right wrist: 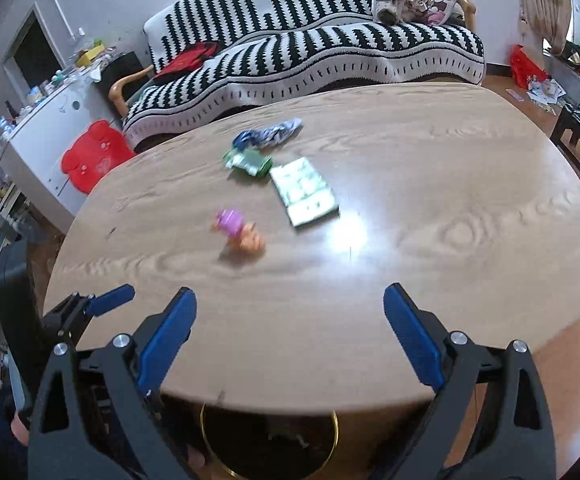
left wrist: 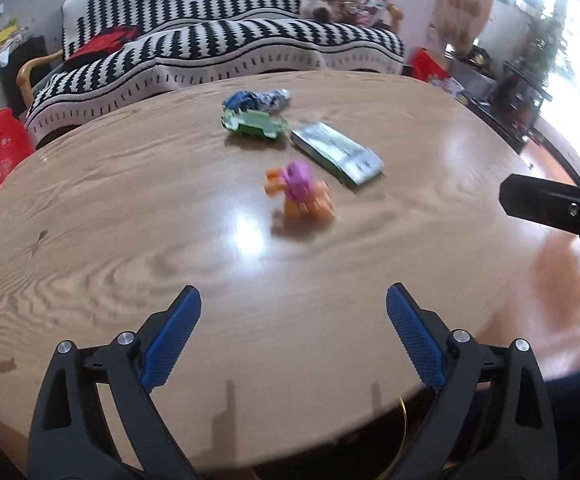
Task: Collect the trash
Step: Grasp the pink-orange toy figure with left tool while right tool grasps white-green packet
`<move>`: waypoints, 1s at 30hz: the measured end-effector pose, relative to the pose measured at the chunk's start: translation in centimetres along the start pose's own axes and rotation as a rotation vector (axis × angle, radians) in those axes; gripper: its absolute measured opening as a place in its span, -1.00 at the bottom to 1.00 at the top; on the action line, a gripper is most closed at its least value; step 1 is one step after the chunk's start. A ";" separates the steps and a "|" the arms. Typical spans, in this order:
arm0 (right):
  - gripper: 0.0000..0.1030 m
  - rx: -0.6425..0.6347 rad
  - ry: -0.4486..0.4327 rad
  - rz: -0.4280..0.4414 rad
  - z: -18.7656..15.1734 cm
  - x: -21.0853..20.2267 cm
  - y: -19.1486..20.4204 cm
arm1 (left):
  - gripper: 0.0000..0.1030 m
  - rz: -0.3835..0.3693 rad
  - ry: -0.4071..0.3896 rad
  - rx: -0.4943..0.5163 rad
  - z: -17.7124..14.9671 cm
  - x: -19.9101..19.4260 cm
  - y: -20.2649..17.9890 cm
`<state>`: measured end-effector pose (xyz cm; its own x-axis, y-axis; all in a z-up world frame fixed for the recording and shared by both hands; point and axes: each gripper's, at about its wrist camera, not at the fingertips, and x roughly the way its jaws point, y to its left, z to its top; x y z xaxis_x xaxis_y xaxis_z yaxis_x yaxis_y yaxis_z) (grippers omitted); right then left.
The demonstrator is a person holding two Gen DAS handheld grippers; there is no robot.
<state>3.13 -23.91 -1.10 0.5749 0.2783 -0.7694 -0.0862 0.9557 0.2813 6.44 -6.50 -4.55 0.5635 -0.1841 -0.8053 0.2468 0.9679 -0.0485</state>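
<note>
Several pieces of trash lie on the oval wooden table (left wrist: 130, 240): an orange and pink crumpled wrapper (left wrist: 298, 194) (right wrist: 238, 232), a flat green-white packet (left wrist: 336, 152) (right wrist: 304, 192), a green carton (left wrist: 254, 122) (right wrist: 248, 162) and a blue-white crumpled wrapper (left wrist: 258, 100) (right wrist: 268, 136). My left gripper (left wrist: 293, 300) is open and empty over the near edge, well short of the trash. My right gripper (right wrist: 289, 300) is open and empty, also over the near edge. A round bin with a gold rim (right wrist: 268, 440) sits below the table's front edge.
A sofa with a black and white striped cover (right wrist: 310, 52) stands behind the table. A red stool (right wrist: 92, 156) and a white cabinet (right wrist: 42, 128) are at the left. The right gripper's black body (left wrist: 554, 208) shows at the right of the left wrist view.
</note>
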 end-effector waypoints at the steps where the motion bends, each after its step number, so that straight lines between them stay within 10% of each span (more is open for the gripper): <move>1: 0.78 0.007 0.005 0.000 0.8 1.0 -0.4 | 0.77 0.004 0.000 -0.003 0.4 0.5 0.0; 19: 0.78 0.038 0.109 -0.028 6.4 13.1 -4.2 | 0.74 0.000 0.009 -0.173 5.7 10.4 1.6; 24: 0.78 0.039 0.112 -0.024 7.0 14.4 -3.7 | 0.21 0.018 -0.016 -0.119 6.1 10.6 0.9; 30: 0.78 0.019 0.128 -0.024 7.2 15.9 -3.0 | 0.19 0.008 -0.015 -0.139 6.2 10.3 1.8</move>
<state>18.39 -23.01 -10.08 0.4680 0.2662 -0.8427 -0.0575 0.9607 0.2715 17.57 -7.75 -9.22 0.5767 -0.1776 -0.7975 0.1314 0.9835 -0.1241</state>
